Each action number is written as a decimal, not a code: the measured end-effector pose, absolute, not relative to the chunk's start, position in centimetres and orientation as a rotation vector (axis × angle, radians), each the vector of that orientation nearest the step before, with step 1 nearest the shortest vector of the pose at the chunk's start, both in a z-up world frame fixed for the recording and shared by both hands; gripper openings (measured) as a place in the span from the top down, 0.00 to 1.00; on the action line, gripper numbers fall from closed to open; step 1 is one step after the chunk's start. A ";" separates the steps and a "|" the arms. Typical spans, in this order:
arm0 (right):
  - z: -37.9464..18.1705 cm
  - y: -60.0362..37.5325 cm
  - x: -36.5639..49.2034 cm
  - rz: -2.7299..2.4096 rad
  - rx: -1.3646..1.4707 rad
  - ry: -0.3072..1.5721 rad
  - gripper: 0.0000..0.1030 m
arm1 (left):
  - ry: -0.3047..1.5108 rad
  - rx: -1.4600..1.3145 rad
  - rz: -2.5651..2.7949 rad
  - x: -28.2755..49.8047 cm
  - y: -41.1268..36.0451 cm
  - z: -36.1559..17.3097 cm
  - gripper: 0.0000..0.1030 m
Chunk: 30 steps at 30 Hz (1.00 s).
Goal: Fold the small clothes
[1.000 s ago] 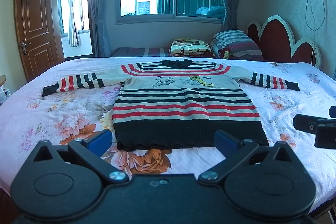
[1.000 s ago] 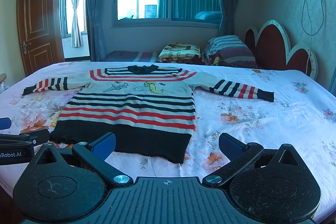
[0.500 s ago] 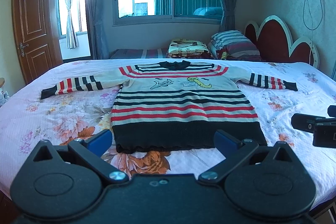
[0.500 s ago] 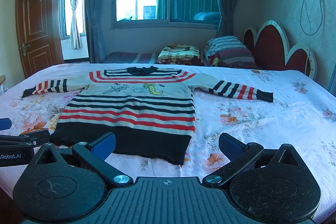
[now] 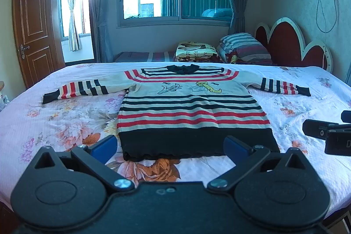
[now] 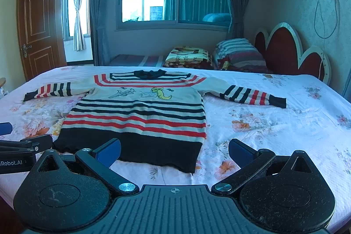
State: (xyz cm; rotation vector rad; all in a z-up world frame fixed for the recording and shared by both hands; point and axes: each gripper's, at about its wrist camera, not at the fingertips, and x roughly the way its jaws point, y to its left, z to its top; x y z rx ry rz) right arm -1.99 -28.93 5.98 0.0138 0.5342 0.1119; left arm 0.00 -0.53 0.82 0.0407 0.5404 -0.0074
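A small striped knit sweater (image 5: 188, 106) lies flat on the bed, front up, both sleeves spread out, black hem nearest me. It also shows in the right wrist view (image 6: 140, 109). My left gripper (image 5: 171, 147) is open and empty, hovering just in front of the hem. My right gripper (image 6: 174, 150) is open and empty, near the hem's right corner. The right gripper shows at the right edge of the left wrist view (image 5: 329, 135). The left gripper shows at the left edge of the right wrist view (image 6: 19, 150).
The bed (image 5: 54, 124) has a pink floral sheet. Pillows (image 5: 243, 48) and a folded blanket (image 5: 195, 52) lie at the far side by the red headboard (image 5: 291, 43). A wooden door (image 5: 33, 32) stands at left.
Both grippers have shifted slightly; the view has tilted a little, with the sweater sitting a touch lower in frame. Both stay open.
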 end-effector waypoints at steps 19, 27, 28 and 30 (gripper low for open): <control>5.9 -28.6 -1.9 0.114 0.010 0.540 0.00 | 0.543 0.025 -0.007 -0.1 0.4 0.4 0.00; 5.6 -28.7 -1.7 0.102 0.012 0.542 0.00 | 0.545 0.025 -0.006 -0.1 0.5 0.4 0.00; 5.6 -28.7 -1.7 0.100 0.012 0.543 0.00 | 0.546 0.024 -0.009 -0.1 0.5 0.4 0.00; 5.5 -28.8 -1.6 0.099 0.015 0.546 0.00 | 0.549 0.027 -0.008 0.0 0.4 0.4 0.00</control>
